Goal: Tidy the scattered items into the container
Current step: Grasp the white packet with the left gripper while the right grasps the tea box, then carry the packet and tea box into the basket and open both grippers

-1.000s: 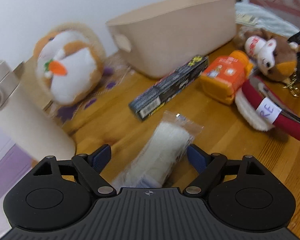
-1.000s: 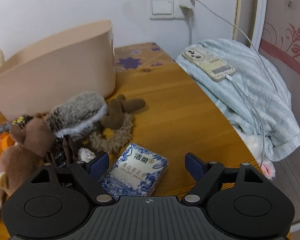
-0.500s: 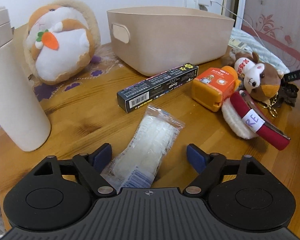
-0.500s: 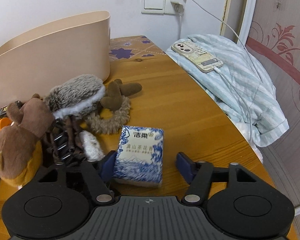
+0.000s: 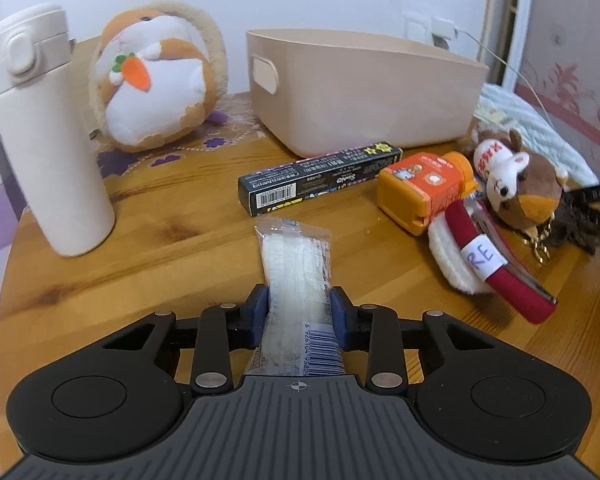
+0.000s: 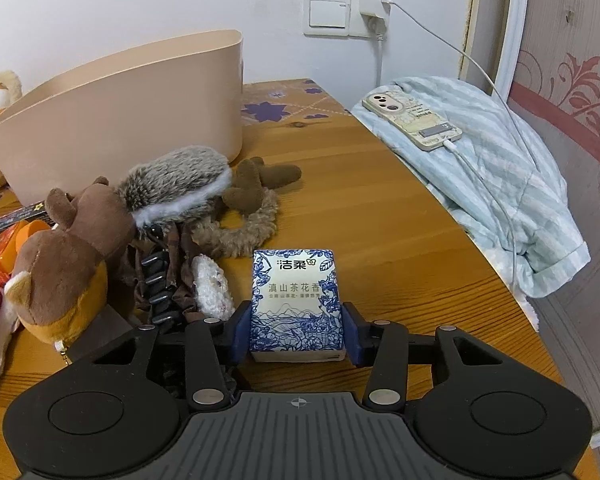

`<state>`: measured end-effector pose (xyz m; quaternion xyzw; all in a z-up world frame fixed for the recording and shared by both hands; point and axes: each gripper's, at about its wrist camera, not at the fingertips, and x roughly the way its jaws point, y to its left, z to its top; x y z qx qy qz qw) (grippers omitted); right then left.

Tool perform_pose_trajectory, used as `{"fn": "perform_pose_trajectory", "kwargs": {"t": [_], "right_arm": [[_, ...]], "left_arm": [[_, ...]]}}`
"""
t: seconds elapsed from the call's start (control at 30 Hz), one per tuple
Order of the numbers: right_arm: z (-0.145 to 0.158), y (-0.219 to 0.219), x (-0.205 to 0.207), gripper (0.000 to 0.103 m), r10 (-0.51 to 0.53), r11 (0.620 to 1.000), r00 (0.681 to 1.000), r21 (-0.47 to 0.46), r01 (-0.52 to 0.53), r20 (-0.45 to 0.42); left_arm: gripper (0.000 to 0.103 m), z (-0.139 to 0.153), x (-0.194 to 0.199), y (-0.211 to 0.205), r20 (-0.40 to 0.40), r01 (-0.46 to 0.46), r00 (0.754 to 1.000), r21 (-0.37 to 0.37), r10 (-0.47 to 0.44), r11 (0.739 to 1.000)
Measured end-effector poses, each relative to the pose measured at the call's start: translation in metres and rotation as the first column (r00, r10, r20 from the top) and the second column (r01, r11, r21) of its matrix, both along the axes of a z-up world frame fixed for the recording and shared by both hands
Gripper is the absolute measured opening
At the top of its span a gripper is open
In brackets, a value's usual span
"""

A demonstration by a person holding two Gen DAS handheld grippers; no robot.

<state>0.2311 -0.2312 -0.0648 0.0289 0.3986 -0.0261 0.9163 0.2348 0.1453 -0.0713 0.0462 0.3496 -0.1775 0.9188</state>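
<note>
My left gripper (image 5: 299,314) is shut on a clear plastic packet (image 5: 294,268) of white material that lies on the wooden table. My right gripper (image 6: 296,330) is shut on a blue and white tissue pack (image 6: 296,300). The beige container (image 5: 360,92) stands at the back of the table; it also shows in the right wrist view (image 6: 120,112). Scattered near it are a black box (image 5: 320,180), an orange bottle (image 5: 424,184), a brown plush keychain (image 5: 516,176), a red and white band (image 5: 488,264), a grey plush (image 6: 176,184) and a brown fuzzy ring (image 6: 244,224).
A cream flask (image 5: 40,128) stands at the left. A hamster plush with a carrot (image 5: 156,80) sits behind it. A phone on a charging cable (image 6: 412,120) lies on striped blue cloth (image 6: 500,184) past the table's right edge. A dark hair clip (image 6: 160,280) lies beside the tissue pack.
Both grippers have closed: the left on the plastic packet, the right on the tissue pack. The packet and the pack now lie straight between the fingers.
</note>
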Motion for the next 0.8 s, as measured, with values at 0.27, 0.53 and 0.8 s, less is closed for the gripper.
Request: {"fn": "perform_pose_trajectory", "kwargs": {"t": [0.27, 0.53, 0.8], "right_arm": [[0.008, -0.017, -0.009, 0.043, 0.019, 0.997, 0.999, 0.072, -0.022, 0.042], [0.035, -0.016, -0.028, 0.043, 0.063, 0.995, 0.987, 0.067, -0.074, 0.149], [0.068, -0.002, -0.034, 0.043, 0.138, 0.988, 0.962, 0.034, -0.151, 0.237]], "left_arm": [[0.032, 0.003, -0.007, -0.009, -0.010, -0.061, 0.998, -0.046, 0.061, 0.997], [0.031, 0.031, -0.019, -0.024, 0.069, -0.080, 0.994, -0.090, 0.086, 0.993], [0.031, 0.078, -0.025, -0.051, 0.187, -0.034, 0.981, -0.131, 0.059, 0.991]]}}
